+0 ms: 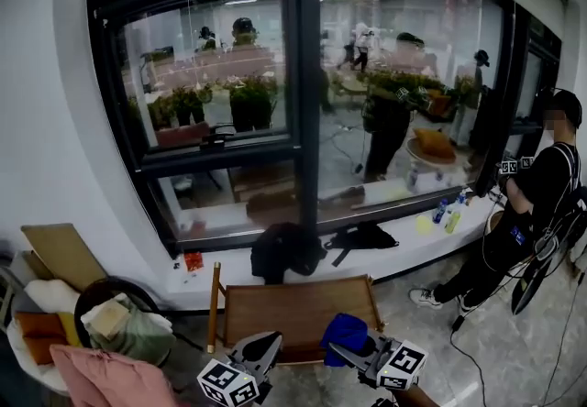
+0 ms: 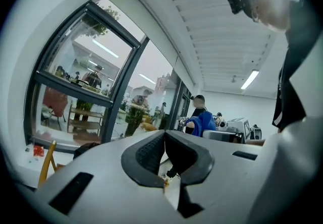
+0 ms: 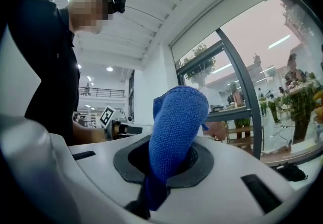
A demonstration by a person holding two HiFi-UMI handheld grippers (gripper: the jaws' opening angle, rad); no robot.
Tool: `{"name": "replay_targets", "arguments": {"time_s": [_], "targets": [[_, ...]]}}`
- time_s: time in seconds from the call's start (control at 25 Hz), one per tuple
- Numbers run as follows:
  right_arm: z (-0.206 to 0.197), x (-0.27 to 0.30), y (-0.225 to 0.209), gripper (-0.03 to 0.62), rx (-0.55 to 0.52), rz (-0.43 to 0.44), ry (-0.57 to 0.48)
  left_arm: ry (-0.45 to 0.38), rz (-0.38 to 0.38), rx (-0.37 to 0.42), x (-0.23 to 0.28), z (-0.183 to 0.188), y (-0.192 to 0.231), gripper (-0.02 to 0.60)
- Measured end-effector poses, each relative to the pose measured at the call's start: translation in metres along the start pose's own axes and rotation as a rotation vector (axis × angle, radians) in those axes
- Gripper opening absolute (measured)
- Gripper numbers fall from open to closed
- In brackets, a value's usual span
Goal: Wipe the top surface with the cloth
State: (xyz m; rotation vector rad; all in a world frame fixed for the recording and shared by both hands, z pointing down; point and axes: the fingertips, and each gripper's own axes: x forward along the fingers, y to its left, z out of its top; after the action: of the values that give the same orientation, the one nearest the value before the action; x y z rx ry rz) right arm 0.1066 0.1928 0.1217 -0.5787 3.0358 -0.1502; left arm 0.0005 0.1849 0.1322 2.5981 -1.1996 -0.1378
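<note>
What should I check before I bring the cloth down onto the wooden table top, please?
1. Blue cloth clamped in right gripper: ok.
2. Left gripper empty, fingers together: ok.
3. Visible part of wooden table top bare: ok.
4. Cloth already touching the top: cannot tell.
5. Person at the window stands apart from the table: ok.
</note>
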Motion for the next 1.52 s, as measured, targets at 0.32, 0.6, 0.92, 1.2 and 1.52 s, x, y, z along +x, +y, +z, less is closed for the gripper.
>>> {"name": "replay_targets", "arguments": {"time_s": [0.32,0.6,0.92,1.2,1.52], "targets": [[0.004,-0.028,-0.014,0.048,0.060,0.048,-0.060,0.066,0.069,0.010,0.010,-0.027,-0.022,0.009],[-0.012,-0.034,-0.022,0.048,0.079,0.038,-0.032,0.072,0.036,0.064,0.014,-0.023,-0.024,0.011],[-0.013,-0.011,0.009,0.048,0.015,0.013,0.010,0.055,-0.005,0.070,0.007,-0.022,-0.022,0.009],[-0.020,0.000,0.023,0.048,-0.015,0.011,-0.030,0.061,0.021,0.079,-0.015,-0.035,-0.007,0.011],[-0.014,-0.003,0.017,0.048,-0.024,0.005,0.003,0.063,0.011,0.067,-0.012,-0.023,-0.010,0.009]]}}
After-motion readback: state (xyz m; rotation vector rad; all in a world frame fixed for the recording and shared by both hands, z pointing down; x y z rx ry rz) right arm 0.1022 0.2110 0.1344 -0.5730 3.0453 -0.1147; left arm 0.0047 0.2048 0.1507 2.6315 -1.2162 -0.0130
